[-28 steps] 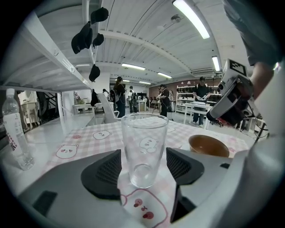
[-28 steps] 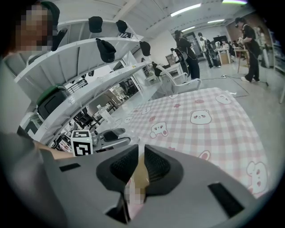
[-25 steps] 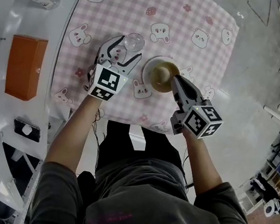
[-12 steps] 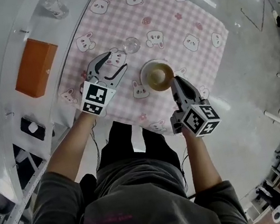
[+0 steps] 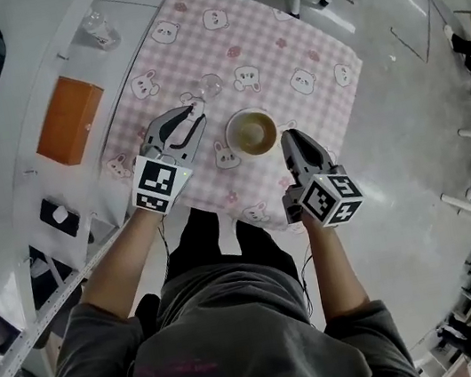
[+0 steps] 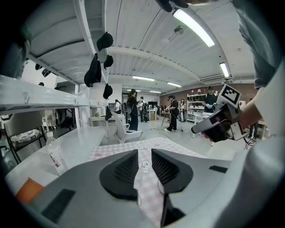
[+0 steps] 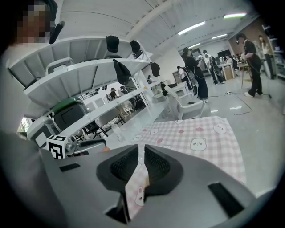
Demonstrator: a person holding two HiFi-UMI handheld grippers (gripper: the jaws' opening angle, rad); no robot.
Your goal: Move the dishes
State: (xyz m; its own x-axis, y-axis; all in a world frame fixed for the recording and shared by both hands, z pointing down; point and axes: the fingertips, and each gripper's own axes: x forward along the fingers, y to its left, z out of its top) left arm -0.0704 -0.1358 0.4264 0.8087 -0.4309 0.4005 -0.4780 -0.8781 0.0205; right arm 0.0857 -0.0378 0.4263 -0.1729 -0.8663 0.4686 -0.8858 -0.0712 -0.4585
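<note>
Left gripper view: left tool (image 6: 144, 152) jaws stand at a narrow gap after just closing, with nothing between them, only the pink-checked tabletop (image 6: 142, 180) showing through. Right gripper view: right tool (image 7: 141, 148) is down to a thin slit, also empty. Neither gripper view gives us the dishes. We get them only in head view: tan bowl (image 5: 253, 131) on the tabletop near the right tool's tips, not touching, and clear glass (image 5: 210, 85) just past the left tool. Bowl sits mouth up and is round, so no long axis. Glass's pose we cannot tell. People (image 6: 132, 109) far back show only in the gripper views.
</note>
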